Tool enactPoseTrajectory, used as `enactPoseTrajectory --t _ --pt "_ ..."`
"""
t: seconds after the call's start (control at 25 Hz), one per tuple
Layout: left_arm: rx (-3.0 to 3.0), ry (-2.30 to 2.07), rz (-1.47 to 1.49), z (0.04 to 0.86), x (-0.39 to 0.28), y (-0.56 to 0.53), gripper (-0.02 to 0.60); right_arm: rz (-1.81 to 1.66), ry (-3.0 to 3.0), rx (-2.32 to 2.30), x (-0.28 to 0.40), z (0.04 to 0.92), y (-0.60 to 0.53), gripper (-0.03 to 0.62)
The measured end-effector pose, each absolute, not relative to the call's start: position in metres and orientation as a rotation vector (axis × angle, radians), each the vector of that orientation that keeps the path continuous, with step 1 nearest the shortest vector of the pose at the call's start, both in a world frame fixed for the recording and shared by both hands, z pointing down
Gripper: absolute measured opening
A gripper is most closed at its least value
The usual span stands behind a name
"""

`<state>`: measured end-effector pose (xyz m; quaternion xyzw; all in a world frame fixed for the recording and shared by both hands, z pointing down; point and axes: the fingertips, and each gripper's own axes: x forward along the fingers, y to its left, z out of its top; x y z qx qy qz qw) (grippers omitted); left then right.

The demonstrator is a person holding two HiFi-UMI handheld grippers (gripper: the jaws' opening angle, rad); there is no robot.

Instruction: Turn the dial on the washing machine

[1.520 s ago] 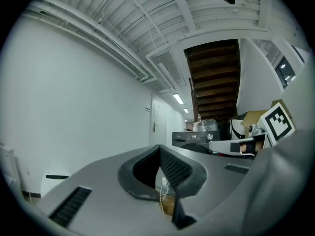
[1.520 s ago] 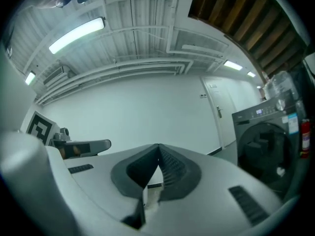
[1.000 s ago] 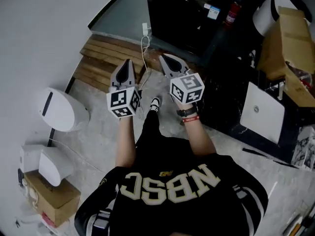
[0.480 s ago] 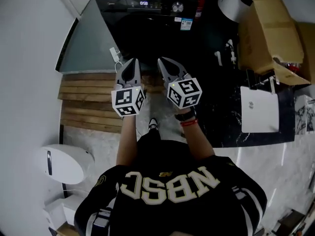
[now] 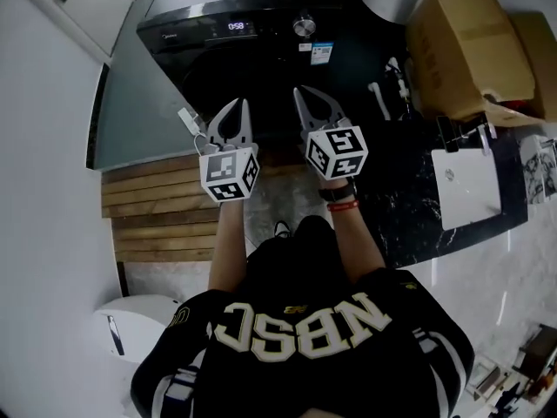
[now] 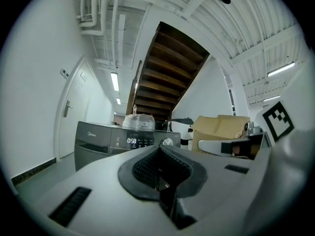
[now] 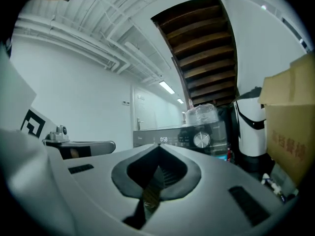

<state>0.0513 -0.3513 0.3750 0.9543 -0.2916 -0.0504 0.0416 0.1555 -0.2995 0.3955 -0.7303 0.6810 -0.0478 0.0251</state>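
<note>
The dark washing machine [image 5: 261, 59] stands straight ahead of me, its display [image 5: 235, 26] lit. Its round silver dial [image 5: 303, 26] sits right of the display on the top panel. The dial [image 7: 200, 139] also shows in the right gripper view, and the dial [image 6: 168, 142] in the left gripper view, in both still some way off. My left gripper [image 5: 237, 104] and right gripper [image 5: 305, 91] are held side by side, level, pointing at the machine's front. Both are shut with nothing between the jaws, and neither touches the machine.
Cardboard boxes [image 5: 470, 50] are stacked right of the machine, above a dark counter [image 5: 409, 216] with a white flat thing [image 5: 470, 190]. Wooden slats [image 5: 148, 207] lie on the floor at left, with a white plug [image 5: 190, 120] near them. A clear plastic bottle [image 6: 139, 122] stands on the washer.
The view has swung so the washing machine now stands centred ahead of both grippers. Both grippers have moved with the turn, still side by side and shut.
</note>
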Motion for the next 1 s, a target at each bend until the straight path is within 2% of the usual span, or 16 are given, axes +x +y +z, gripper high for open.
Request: enactPoseTrajectory --t 0.36,0.48,0.76,1.0 --pt "2.958 -0.814 -0.116 0.380 0.100 -0.383 0.014 -0.043 2.178 -2.481 0.217 0.395 -0.343 0.005" --pt "2.946 -0.828 -0.107 0.386 0.110 -0.394 0.014 -0.006 2.253 -2.515 0.228 0.399 -0.362 0.023" --pt "2.932 -0.831 -0.112 0.390 0.141 -0.419 0.014 0.165 2.447 -2.643 0.254 0.408 -0.407 0.098" --pt "2.927 -0.830 -0.099 0.395 0.150 -0.442 0.014 0.450 2.518 -2.842 0.278 0.413 -0.437 0.166"
